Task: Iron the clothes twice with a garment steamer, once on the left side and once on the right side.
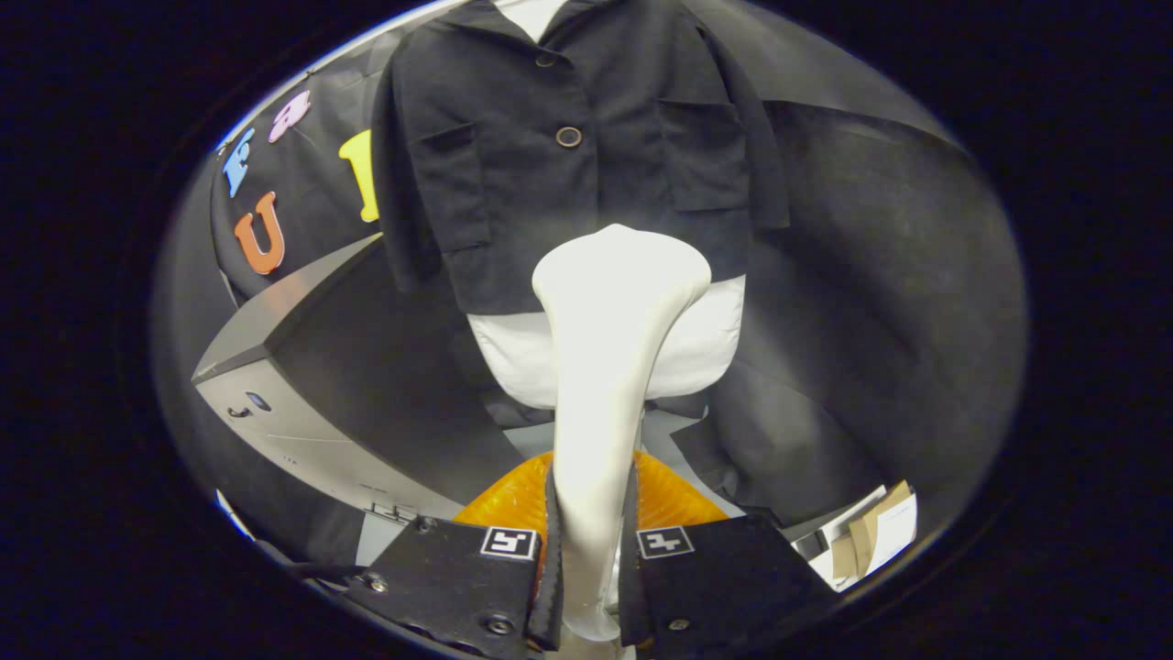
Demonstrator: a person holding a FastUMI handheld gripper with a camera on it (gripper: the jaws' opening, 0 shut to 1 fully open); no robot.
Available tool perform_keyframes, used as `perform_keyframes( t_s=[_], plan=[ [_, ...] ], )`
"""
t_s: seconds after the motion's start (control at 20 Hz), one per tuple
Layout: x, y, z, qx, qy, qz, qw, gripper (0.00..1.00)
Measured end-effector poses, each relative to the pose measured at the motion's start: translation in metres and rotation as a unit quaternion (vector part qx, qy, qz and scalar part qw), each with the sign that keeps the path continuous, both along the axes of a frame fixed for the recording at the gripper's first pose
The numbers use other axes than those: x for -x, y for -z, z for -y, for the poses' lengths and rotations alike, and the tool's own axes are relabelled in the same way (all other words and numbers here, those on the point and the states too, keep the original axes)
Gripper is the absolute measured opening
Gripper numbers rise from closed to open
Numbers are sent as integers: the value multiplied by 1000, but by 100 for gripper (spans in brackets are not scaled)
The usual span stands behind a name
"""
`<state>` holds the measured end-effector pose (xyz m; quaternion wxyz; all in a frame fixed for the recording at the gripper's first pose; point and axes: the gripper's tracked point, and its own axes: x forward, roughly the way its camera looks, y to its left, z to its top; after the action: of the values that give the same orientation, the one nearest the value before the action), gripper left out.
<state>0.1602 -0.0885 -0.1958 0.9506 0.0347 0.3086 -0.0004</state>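
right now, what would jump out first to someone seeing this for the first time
The white garment steamer stands out first: its handle is clamped between the fingers of the gripper and its wide head points up at the clothing. Just beyond it hangs a dark button-front jacket on a white mannequin torso, in front of the black booth wall. A grey box sits beside the torso, and an orange ribbed piece lies just ahead of the fingers.
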Motion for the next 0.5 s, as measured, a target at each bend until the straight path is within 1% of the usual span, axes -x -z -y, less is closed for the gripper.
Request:
perform_keyframes(
  t_s=[0.15, 0.25, 0.4, 0.5],
  plan=[
    [25, -15, -20, 13, 16, 26, 999, 27],
    [45, -26, -32, 17, 22, 31, 999, 27],
    [64, -52, -52, 26, 15, 53, 998, 27],
    [74, -70, -65, 33, -2, 72, 997, 27]
  ],
)
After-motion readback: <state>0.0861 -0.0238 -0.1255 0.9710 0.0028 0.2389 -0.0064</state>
